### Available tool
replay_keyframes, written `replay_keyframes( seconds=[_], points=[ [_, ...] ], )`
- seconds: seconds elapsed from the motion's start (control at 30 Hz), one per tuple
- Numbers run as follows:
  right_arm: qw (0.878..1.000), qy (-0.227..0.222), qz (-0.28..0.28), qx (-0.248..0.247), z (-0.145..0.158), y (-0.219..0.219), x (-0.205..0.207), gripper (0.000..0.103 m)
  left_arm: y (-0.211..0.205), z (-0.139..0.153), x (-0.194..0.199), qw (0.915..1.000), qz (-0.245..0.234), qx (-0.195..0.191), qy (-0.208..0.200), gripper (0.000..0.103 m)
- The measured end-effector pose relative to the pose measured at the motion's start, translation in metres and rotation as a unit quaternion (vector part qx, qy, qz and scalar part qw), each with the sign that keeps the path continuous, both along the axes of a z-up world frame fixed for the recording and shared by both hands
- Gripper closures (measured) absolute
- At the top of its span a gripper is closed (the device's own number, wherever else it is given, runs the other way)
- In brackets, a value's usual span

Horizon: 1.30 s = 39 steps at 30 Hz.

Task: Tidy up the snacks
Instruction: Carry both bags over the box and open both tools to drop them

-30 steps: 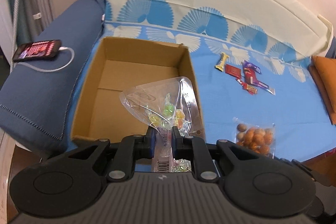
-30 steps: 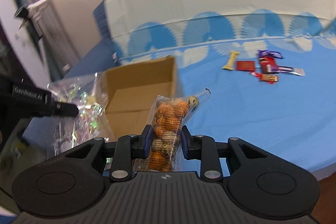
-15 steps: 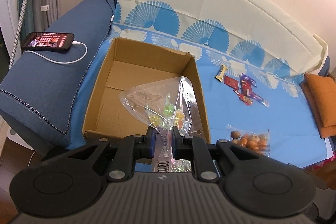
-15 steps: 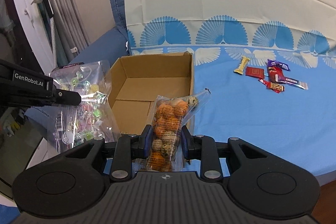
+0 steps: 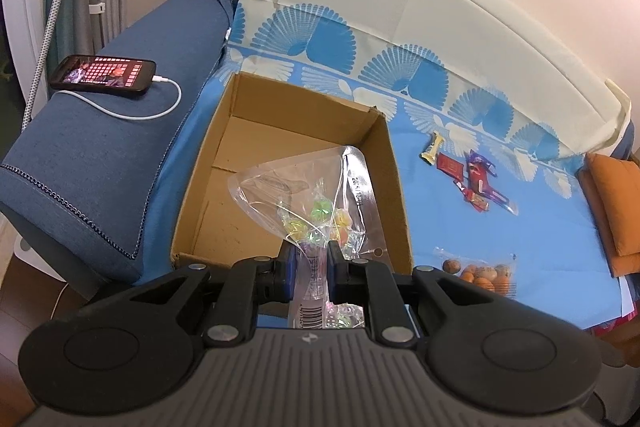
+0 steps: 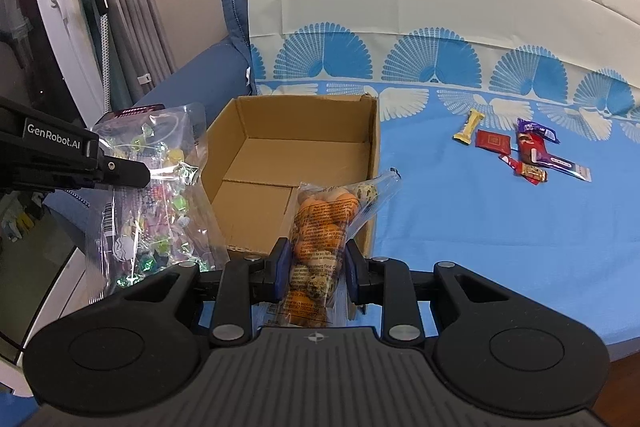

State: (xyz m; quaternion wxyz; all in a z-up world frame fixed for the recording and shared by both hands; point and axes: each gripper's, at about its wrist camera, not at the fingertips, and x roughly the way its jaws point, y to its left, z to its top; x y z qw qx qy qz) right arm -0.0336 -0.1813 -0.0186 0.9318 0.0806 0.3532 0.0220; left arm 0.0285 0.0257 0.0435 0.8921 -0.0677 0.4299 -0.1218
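An open cardboard box (image 5: 394, 167) sits empty on the blue sofa cover; it also shows in the right wrist view (image 6: 374, 147). My left gripper (image 5: 312, 259) is shut on a clear bag of wrapped candies (image 5: 316, 199), held above the box's near edge; the bag also shows in the right wrist view (image 6: 156, 195). My right gripper (image 6: 316, 263) is shut on a bag of orange and speckled egg snacks (image 6: 324, 223), held near the box's front right corner; this bag shows in the left wrist view (image 5: 484, 273).
Several small wrapped snack bars (image 6: 528, 147) lie on the blue cover (image 6: 480, 219) right of the box. A phone (image 5: 104, 75) on a white cable rests on the blue armrest. An orange cushion (image 5: 616, 203) sits at far right.
Both grippers have risen and pulled back, so the box and sofa look farther below. The right gripper's view swung right, bringing the box fully into sight. Both bags stay held.
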Motion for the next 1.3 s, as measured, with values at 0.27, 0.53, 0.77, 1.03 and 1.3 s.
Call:
replay_keyframes(
  seconds=[0.27, 0.53, 0.77, 1.03, 1.3],
  points=[
    [1.0, -0.005, 0.002, -0.004, -0.001, 0.001, 0.009, 0.073, -0.005, 0.0, 0.015, 0.9997, 0.004, 0.024, 0.0, 0.087],
    [1.0, -0.017, 0.009, -0.002, 0.002, 0.007, 0.026, 0.073, -0.011, 0.002, 0.04, 0.9993, 0.007, 0.035, -0.01, 0.087],
    [1.0, -0.018, 0.015, 0.001, 0.001, 0.009, 0.051, 0.073, -0.016, -0.007, 0.066, 0.9989, 0.009, 0.046, -0.007, 0.087],
    [1.0, -0.013, 0.016, 0.013, -0.005, 0.008, 0.087, 0.077, -0.025, -0.024, 0.101, 0.9981, 0.005, 0.061, 0.012, 0.086],
    [1.0, -0.009, 0.023, 0.004, -0.025, 0.011, 0.128, 0.082, -0.036, -0.05, 0.138, 0.9963, 0.003, 0.08, 0.031, 0.086]
  ],
)
